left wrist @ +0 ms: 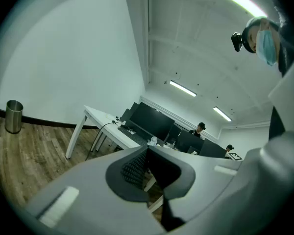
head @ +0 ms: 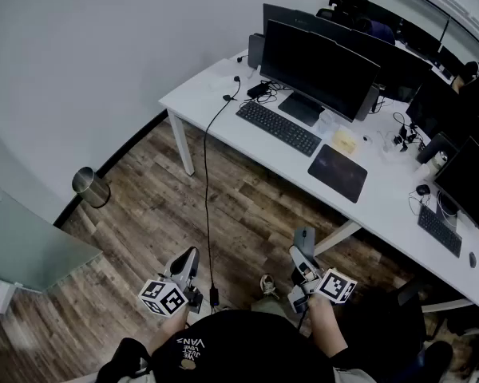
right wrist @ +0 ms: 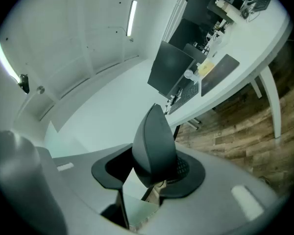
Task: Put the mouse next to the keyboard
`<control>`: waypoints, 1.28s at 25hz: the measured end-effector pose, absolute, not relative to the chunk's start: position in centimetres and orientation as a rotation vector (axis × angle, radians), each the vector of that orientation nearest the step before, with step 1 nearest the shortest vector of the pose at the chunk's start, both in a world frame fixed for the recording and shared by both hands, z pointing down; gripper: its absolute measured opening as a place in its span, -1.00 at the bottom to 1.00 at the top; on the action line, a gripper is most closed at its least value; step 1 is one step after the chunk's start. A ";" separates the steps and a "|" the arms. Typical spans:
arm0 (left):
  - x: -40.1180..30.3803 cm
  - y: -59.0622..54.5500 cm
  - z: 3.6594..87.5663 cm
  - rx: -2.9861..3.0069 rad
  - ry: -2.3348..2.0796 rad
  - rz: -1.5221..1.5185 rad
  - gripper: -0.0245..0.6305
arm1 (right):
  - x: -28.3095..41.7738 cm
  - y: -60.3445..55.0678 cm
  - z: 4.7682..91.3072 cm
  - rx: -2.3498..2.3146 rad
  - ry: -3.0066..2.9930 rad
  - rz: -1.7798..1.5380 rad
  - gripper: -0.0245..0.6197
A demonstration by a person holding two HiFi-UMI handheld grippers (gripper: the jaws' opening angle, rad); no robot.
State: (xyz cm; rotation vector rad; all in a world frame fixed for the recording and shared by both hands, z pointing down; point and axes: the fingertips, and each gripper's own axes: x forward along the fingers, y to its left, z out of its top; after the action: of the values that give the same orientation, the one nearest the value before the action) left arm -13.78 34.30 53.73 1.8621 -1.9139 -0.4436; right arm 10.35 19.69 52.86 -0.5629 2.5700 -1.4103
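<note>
Jaws of the right gripper [head: 302, 257] are closed on a dark grey, rounded plastic mouse [right wrist: 154, 142], which is pinched by its lower part and stands up beyond the pads. In the head view the mouse [head: 305, 237] is held in the air over the brown wood-plank floor [head: 247, 206], close to the person's body and well apart from the long white desk [head: 199, 86]. A flat black keyboard [head: 278, 128] is seen lying on that desk in front of a wide black monitor [head: 319, 66], with a dark rectangular mouse pad [head: 338, 172] just beside it near the desk's front edge. The left gripper [head: 192, 255] is held over the floor at the person's other side; its jaws are pressed together and nothing is gripped between them.
</note>
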 end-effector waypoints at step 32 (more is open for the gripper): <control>-9.8 13.2 53.9 1.798 -1.984 -0.507 -0.92 | 11.9 -2.9 53.5 -0.420 2.602 -1.466 -0.38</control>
State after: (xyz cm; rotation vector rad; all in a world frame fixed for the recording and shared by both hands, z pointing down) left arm -9.79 13.22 53.93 1.7982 -1.9836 -0.5071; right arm 11.88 -2.85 53.52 -0.4204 2.6016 -1.4655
